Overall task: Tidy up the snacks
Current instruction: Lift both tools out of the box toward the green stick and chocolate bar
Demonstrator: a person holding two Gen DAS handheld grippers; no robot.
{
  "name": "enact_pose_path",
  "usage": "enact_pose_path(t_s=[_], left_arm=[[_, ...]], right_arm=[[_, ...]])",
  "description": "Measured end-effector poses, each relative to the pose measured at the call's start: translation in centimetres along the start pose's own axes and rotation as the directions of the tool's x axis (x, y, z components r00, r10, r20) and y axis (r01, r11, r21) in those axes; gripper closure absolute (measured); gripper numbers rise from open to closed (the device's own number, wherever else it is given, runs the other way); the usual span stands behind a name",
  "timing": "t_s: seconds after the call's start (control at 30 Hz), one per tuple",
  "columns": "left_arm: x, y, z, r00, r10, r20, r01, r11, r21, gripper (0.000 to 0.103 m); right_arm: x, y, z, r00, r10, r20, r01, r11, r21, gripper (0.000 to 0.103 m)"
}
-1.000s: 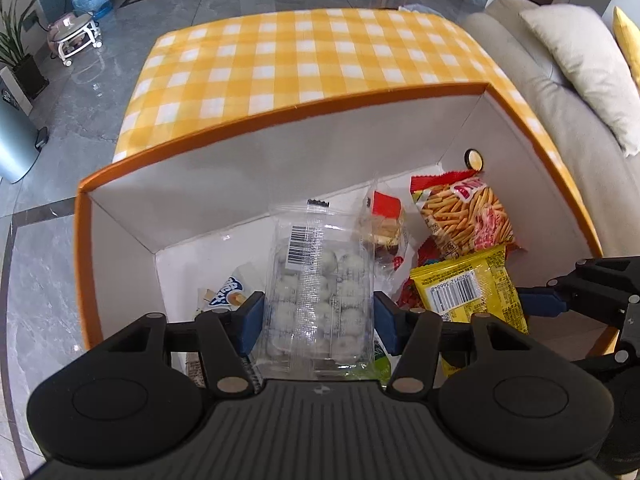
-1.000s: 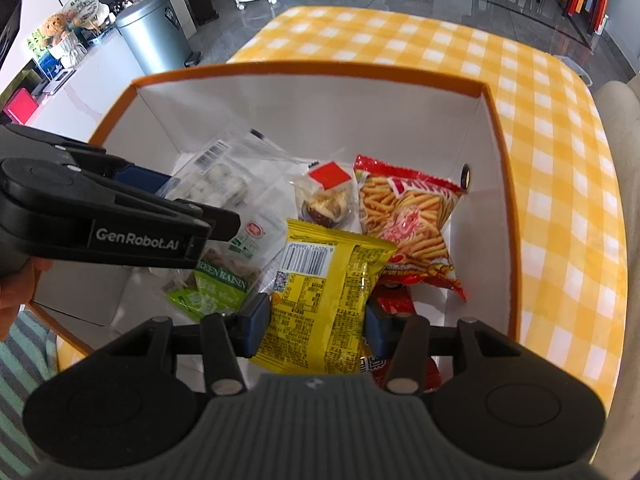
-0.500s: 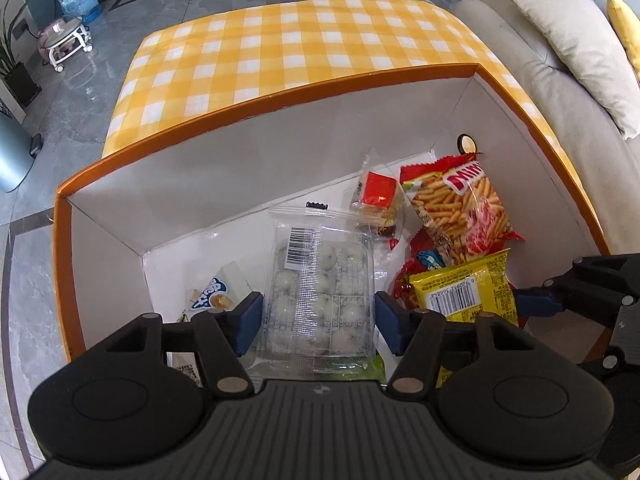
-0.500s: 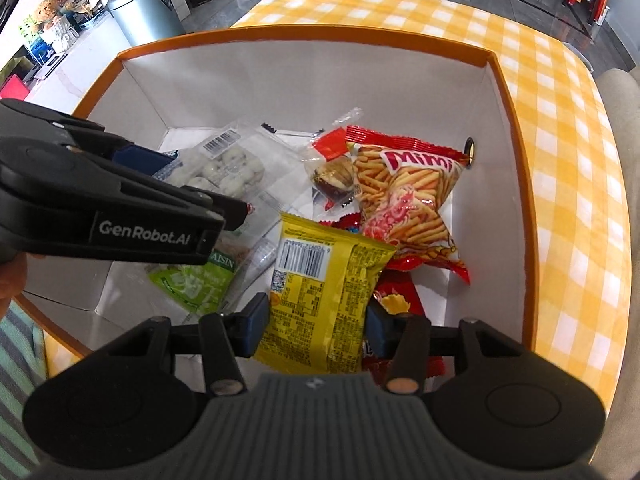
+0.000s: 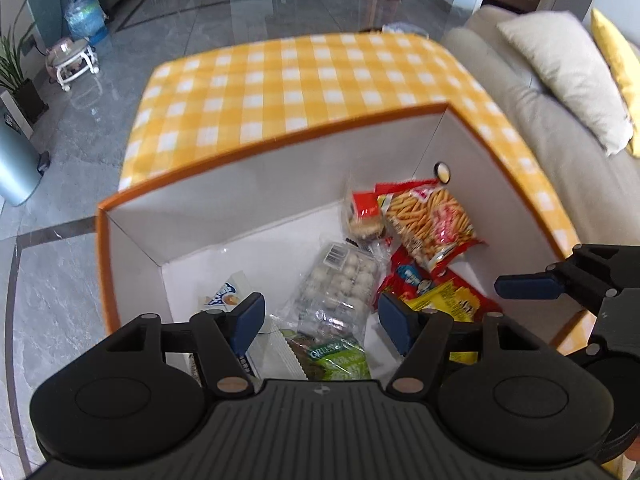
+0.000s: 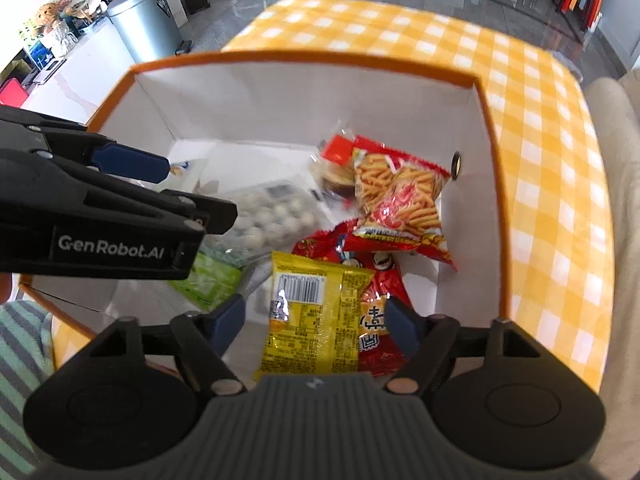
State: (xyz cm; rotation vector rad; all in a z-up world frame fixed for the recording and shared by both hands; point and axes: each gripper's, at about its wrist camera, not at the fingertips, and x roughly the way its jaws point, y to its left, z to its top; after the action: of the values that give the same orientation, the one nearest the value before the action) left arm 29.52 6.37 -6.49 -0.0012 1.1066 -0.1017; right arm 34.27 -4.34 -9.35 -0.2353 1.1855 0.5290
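An orange-rimmed white box [image 5: 260, 148] [image 6: 320, 58] holds the snacks. A clear pack of white balls [image 5: 340, 284] [image 6: 272, 216] lies on its floor below my left gripper [image 5: 322, 318], whose jaws are opening with the pads clear of it. A yellow packet [image 6: 316, 312] [image 5: 444, 300] lies on a red pack [image 6: 384, 280] between the opening jaws of my right gripper [image 6: 316, 322], untouched by the pads. A red bag of sticks [image 5: 432, 220] [image 6: 400, 200], a small cake [image 5: 362, 216] and a green packet [image 5: 340, 356] [image 6: 208, 280] also lie inside.
The box stands on a yellow checked tablecloth [image 5: 300, 76]. A beige sofa with cushions [image 5: 560, 80] runs along the right. A metal bin [image 6: 148, 24] and a water bottle [image 5: 84, 16] stand on the grey floor. A striped sleeve [image 6: 20, 344] shows at lower left.
Both grippers opened wider and let go. The clear pack and the yellow packet now lie lower in the box. The left gripper rose, so the box looks smaller.
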Motion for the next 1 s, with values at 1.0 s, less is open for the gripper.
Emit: enact_pose_path(t_s=[1.0], left_arm=[[-10.0, -6.1, -11.1, 0.963, -0.105, 0.248, 0.098, 0.994, 0.038, 0.022]], right_arm=[[-14.2, -0.2, -14.7, 0.891, -0.193, 0.411, 0.126, 0.974, 0.186, 0.026]])
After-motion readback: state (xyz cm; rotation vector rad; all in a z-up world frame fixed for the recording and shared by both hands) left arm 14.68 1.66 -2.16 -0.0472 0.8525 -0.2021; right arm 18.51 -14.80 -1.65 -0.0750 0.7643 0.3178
